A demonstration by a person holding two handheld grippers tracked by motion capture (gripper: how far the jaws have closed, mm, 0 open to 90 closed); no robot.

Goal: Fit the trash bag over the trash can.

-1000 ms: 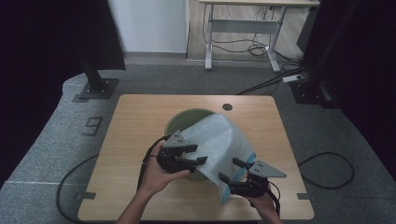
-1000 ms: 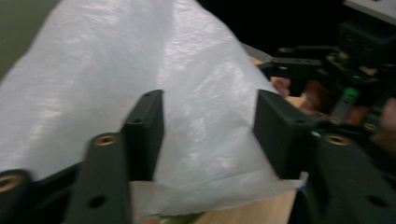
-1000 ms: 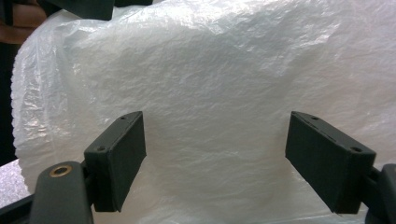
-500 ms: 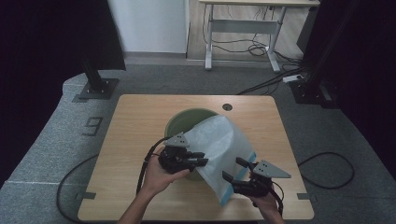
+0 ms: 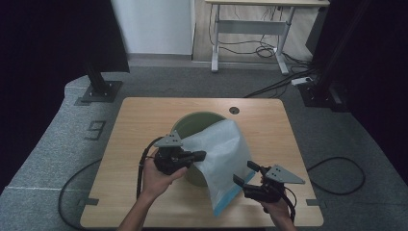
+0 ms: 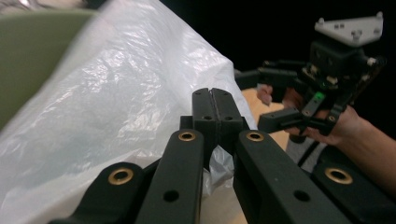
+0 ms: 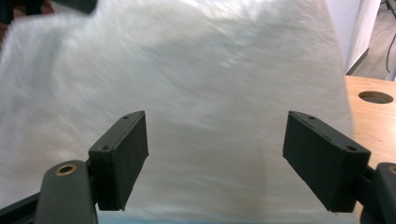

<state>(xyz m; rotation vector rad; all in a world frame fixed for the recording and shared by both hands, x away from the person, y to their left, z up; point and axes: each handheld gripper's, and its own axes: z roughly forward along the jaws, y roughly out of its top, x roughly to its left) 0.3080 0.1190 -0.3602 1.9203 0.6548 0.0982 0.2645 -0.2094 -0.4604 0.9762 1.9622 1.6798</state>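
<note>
Wooden tabletop (image 5: 134,130) up front, grey carpet around it, and both hands come in from the near edge. Nearest, at the right, the right gripper (image 5: 246,174) hovers low by the bag's (image 5: 221,154) near corner, where a blue strip runs along the hem; its own view shows the pads standing wide apart with the white plastic (image 7: 210,93) straight ahead of them and nothing pinched, so that one is open. A little further in, on the left, the left gripper (image 5: 201,155) points sideways into the bag's near edge. Its jaws have just been closing, and in the left gripper view the two pads sit flush together with a crumpled fold of the thin plastic (image 6: 219,168) caught at their base — clamped on the bag. That same view picks up the other hand (image 6: 336,126) and its gripper beyond, apart from the plastic. The bag itself drapes over the green bin (image 5: 192,126), covering its right side and spilling down toward the front of the table, while the bin's left rim shows bare. Past the bin, a round cable hole (image 5: 234,110) sits in the wood, and further back a desk frame (image 5: 250,29) stands against the wall with cords trailing under it.
</note>
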